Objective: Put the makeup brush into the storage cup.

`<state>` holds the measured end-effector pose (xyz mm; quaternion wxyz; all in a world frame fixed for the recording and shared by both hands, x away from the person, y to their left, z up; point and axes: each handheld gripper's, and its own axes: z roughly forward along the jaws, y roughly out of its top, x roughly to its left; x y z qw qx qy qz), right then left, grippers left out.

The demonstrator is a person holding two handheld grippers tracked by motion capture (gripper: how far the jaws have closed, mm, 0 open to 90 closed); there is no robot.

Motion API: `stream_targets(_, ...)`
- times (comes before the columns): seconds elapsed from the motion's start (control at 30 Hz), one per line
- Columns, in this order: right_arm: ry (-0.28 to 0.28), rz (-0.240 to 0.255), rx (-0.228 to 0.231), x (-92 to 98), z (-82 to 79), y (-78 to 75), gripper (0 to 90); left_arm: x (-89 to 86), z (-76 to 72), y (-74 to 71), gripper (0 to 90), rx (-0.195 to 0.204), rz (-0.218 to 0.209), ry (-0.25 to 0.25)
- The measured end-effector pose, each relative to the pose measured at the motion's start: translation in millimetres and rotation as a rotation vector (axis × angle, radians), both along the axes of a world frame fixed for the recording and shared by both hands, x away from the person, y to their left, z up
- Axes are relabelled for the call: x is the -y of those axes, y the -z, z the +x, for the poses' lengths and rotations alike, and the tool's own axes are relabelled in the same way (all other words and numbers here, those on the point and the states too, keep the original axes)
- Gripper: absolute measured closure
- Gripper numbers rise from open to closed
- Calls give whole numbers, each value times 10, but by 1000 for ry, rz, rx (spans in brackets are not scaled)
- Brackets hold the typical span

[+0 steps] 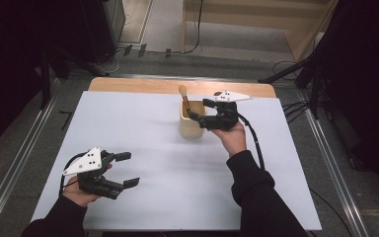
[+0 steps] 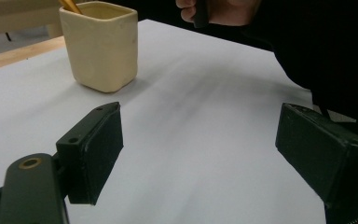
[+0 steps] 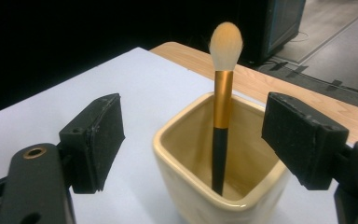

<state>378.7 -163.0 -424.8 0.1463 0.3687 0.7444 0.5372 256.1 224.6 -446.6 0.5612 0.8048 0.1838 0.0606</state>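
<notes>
A cream, square-sided ceramic cup [image 1: 191,124] stands upright toward the far middle of the white-topped worktop [image 1: 143,133], and in it a makeup brush [image 3: 223,100] with a black handle, gold ferrule and pale fluffy head stands nearly upright, bristles up, leaning against the cup's far wall. The right tongs [image 1: 198,109] hover at the cup's rim with the jaws spread wide and nothing gripped, the brush standing between them but clear of both pads. The left tongs [image 1: 127,169] rest low over the near left of the worktop, well apart from the cup, also wide open with nothing between them.
</notes>
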Motion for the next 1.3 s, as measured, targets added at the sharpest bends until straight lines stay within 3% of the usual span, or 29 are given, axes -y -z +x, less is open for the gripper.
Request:
stream_targets(0.27, -38, -6, 9, -30, -126, 2, 216, -2, 6, 1, 156, -5, 0, 1)
stream_targets(0.77, -95, 34, 14, 8, -321, 32, 217, -28, 16, 0, 158, -10, -9, -12)
stream_targets(1.3, -97, 92, 20, 215, -563, 119, 206, -24, 14, 3, 157, -9, -7, -11)
